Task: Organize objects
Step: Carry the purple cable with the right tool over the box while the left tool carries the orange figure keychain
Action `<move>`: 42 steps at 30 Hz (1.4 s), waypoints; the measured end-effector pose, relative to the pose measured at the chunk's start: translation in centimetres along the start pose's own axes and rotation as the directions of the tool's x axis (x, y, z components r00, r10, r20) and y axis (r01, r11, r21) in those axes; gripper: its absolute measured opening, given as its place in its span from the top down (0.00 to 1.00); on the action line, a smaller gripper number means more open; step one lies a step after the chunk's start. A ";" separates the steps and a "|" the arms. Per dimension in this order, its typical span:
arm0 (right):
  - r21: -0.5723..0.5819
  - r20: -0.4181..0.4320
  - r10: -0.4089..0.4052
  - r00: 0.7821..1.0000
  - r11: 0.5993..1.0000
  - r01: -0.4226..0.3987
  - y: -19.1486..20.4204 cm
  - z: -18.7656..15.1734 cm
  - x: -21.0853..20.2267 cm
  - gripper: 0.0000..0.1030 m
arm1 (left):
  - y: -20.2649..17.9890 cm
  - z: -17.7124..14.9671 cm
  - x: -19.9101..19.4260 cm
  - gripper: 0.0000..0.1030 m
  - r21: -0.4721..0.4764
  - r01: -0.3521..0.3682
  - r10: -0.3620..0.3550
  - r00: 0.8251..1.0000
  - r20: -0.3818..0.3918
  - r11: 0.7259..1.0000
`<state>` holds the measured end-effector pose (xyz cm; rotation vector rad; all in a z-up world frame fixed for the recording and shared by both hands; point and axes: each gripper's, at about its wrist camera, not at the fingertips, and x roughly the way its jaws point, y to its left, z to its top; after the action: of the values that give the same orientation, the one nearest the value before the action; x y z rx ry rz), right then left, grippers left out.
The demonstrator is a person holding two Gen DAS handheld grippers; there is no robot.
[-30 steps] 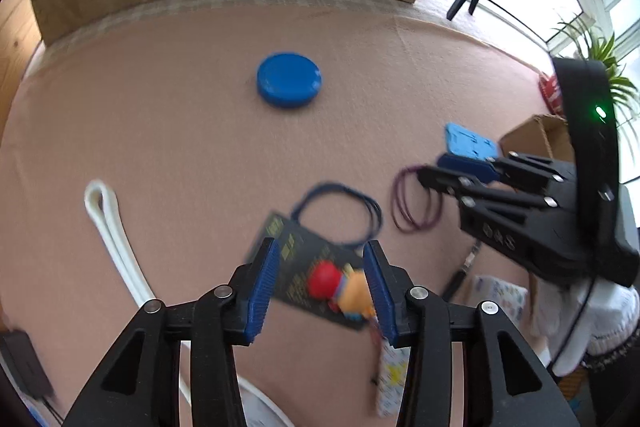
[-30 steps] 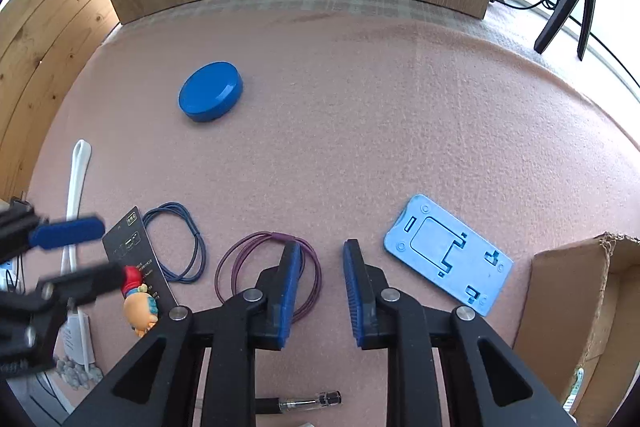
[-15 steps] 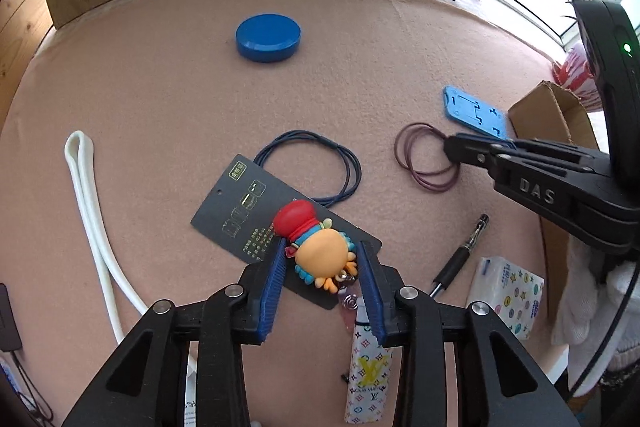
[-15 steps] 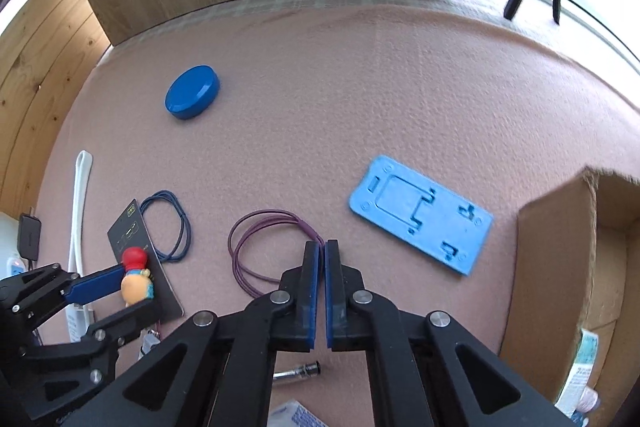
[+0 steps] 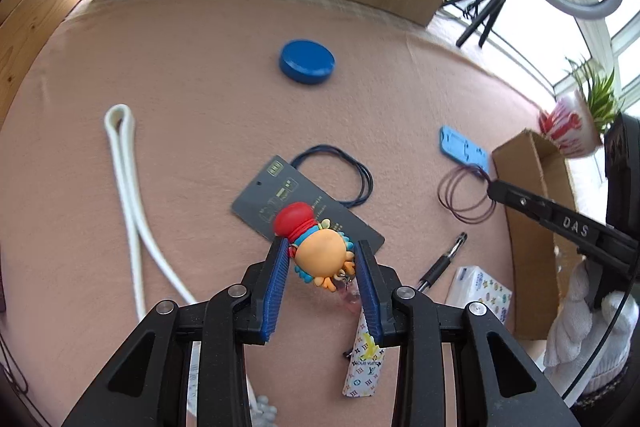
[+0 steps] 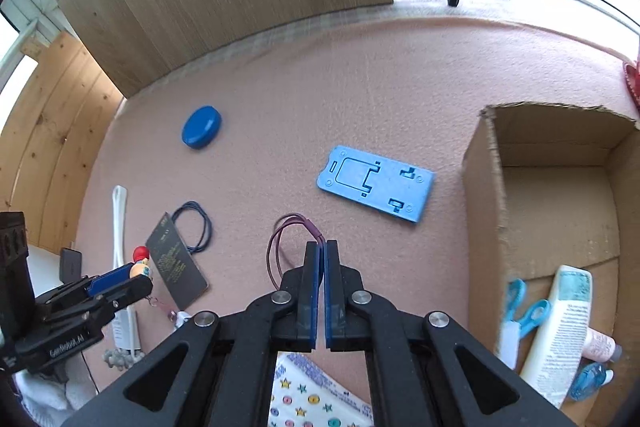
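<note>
My left gripper (image 5: 322, 261) is shut on an orange toy figure with a red hat (image 5: 320, 251), held just above a dark card (image 5: 264, 199). The toy's patterned strap (image 5: 364, 359) hangs below the pads. The right wrist view shows the same toy (image 6: 140, 265) at the far left, off the pink cloth. My right gripper (image 6: 322, 247) is shut on a purple cord loop (image 6: 280, 239), pinching its far end while the rest trails to the left. In the left wrist view that loop (image 5: 464, 199) hangs from the right gripper (image 5: 494, 189) beside the cardboard box (image 5: 532, 227).
The open cardboard box (image 6: 496, 187) at the right holds a white bottle (image 6: 560, 323) and blue scissors (image 6: 524, 311). On the cloth lie a blue plastic plate (image 6: 376, 183), a blue round lid (image 6: 201, 127), a dark blue cord loop (image 6: 196, 227), a white rope (image 5: 128, 187), a pen (image 5: 440, 263) and a tissue pack (image 5: 476, 291).
The left gripper closed around the toy and raised it off the card. The right gripper shut on the purple loop and pulled its end up and toward the box.
</note>
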<state>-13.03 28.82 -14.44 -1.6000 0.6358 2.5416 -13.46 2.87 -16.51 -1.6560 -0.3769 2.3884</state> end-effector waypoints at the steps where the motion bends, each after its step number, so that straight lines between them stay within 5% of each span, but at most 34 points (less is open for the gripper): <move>1: 0.000 0.009 0.003 1.000 1.000 -0.003 -0.1 -0.1 -0.6 0.98 | 0.2 0.1 -0.6 0.65 -0.010 0.005 -0.005 1.000 0.014 1.000; 15: 0.037 0.122 0.017 0.992 0.999 -0.021 -2.9 -2.7 -8.9 0.98 | -3.3 1.8 -4.1 0.65 0.024 0.066 -0.068 0.993 0.092 0.998; 32: 0.198 0.178 -0.130 0.975 0.976 0.094 -12.3 -8.6 -15.5 0.98 | -21.7 3.9 -0.8 0.65 0.295 0.179 -0.203 0.978 0.052 0.939; 42: 0.232 0.147 -0.136 0.980 0.967 0.100 -14.7 -10.6 -14.7 0.98 | -29.1 4.9 4.3 0.65 0.366 0.152 -0.167 0.986 0.009 0.918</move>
<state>6.68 40.49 -9.93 -1.3020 0.7536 2.3847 -18.75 31.27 -9.16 -1.3577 -0.0615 2.2087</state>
